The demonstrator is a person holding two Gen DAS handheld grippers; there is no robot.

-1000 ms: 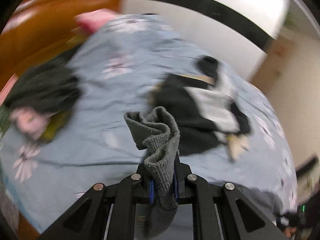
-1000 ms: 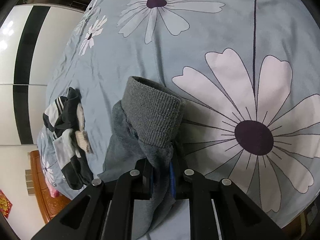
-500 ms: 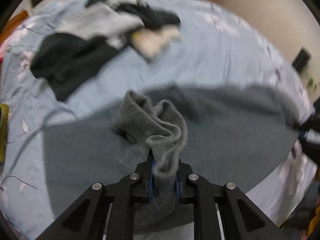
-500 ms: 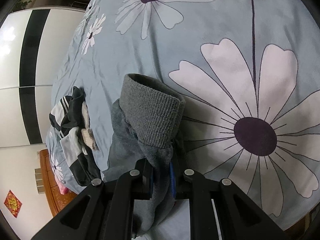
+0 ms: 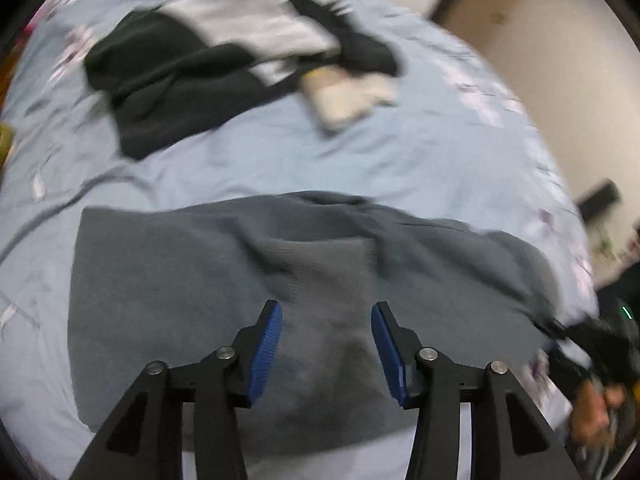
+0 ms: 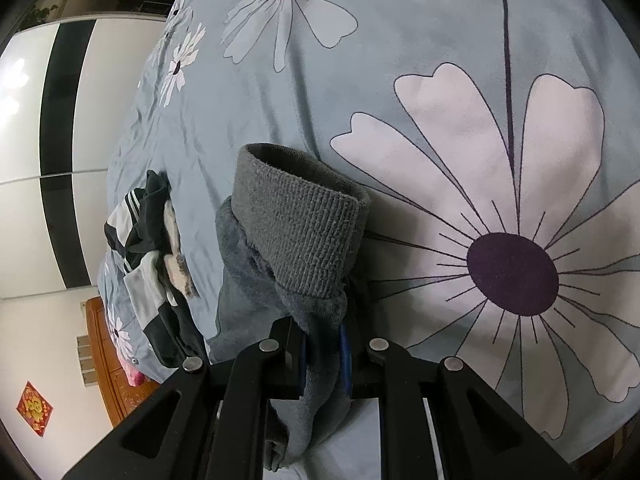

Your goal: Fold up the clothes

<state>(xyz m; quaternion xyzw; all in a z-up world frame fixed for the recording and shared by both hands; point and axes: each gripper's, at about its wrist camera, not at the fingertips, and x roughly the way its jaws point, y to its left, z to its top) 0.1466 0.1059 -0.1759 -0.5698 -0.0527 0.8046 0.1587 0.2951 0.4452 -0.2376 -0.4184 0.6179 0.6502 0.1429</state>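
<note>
While our left gripper point(image 5: 326, 344) hangs spread above the grey sweater point(image 5: 200, 300) lying near the bed's point(image 5: 420, 160) front edge, our right gripper point(image 6: 323, 354) pinches its cuff point(image 6: 298, 236). Judging the sleeve fold underway, next we carry that cuff inward.

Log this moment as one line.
left hand-held gripper: open, over gray sweater | right hand-held gripper: shut on sweater cuff | surface: floral bedsheet
</note>
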